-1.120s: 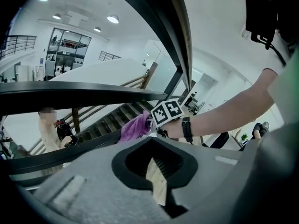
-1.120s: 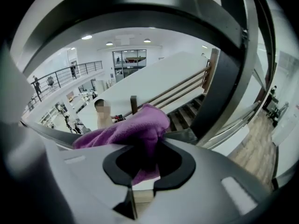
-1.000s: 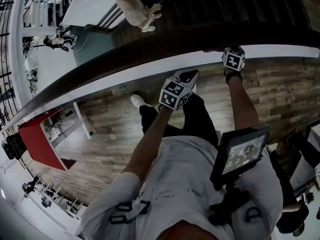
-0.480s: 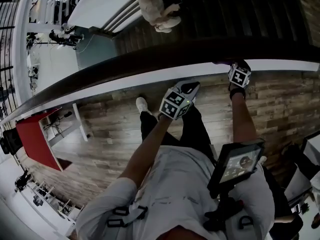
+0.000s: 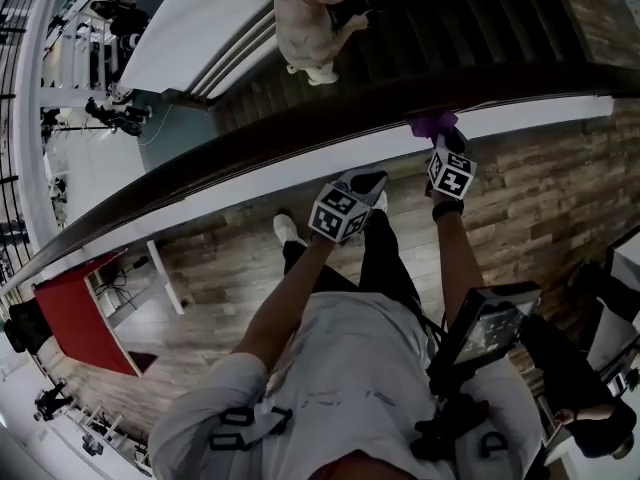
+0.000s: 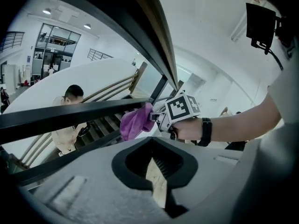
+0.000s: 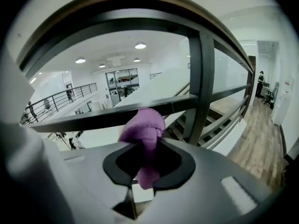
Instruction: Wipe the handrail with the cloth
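Right gripper view — jaws clamped on the cloth.
Right gripper (image 7: 142, 167) pinches the bunched purple cloth (image 7: 142, 125), which in head view sits at the near edge of the dark handrail (image 5: 250, 133). Left gripper (image 6: 154, 171) is beside it, apart from the rail — jaws together, nothing between them.

Probably office atrium, staircase (image 5: 450, 28), mezzanine railings (image 7: 60, 99), ceiling lights (image 7: 140, 45)

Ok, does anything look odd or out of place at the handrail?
Nothing stands out. The purple cloth sits bunched in the right claw by the handrail, which looks intact. The left claw is shut and empty.
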